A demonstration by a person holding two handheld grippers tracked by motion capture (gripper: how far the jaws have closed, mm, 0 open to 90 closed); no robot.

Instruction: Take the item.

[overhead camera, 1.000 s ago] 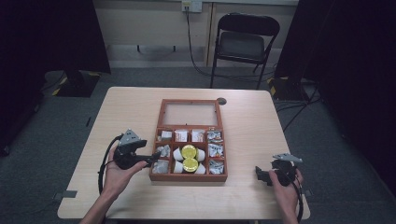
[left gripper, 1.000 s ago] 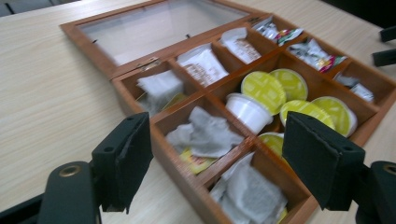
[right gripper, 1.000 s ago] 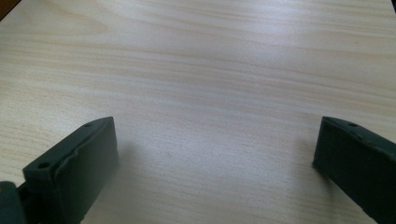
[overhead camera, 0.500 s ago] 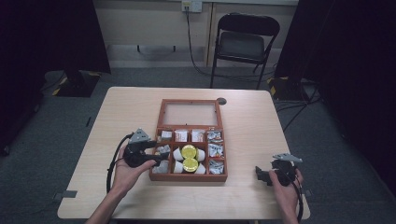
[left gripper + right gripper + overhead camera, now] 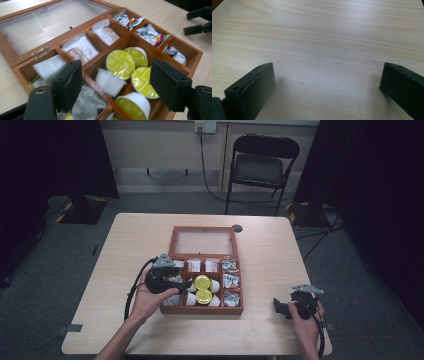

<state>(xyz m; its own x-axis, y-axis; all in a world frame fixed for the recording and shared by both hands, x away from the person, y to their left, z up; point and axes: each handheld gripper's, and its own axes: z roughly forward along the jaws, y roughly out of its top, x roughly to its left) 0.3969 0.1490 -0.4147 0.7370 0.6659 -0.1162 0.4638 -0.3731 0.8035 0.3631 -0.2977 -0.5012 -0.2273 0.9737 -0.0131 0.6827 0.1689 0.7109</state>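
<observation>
High view: my pale wooden bench [image 5: 135,250] holds a brown wooden box [image 5: 172,251] with square pockets. Round white cups [image 5: 109,81] with shiny yellow-green lids sit inside. My left gripper [image 5: 117,86] hangs over them, jaws just closing, holding nothing. My right gripper [image 5: 327,87] gapes wide.

The left forearm comes in from the near edge and slants to the far right. The left hand [image 5: 145,302] holds the left gripper [image 5: 186,285], which points right; its jaws have just been closing and stand apart, gripping nothing. The right hand [image 5: 305,322] holds the right gripper [image 5: 276,306] at the near right, pointing left, its jaws wide apart.
</observation>
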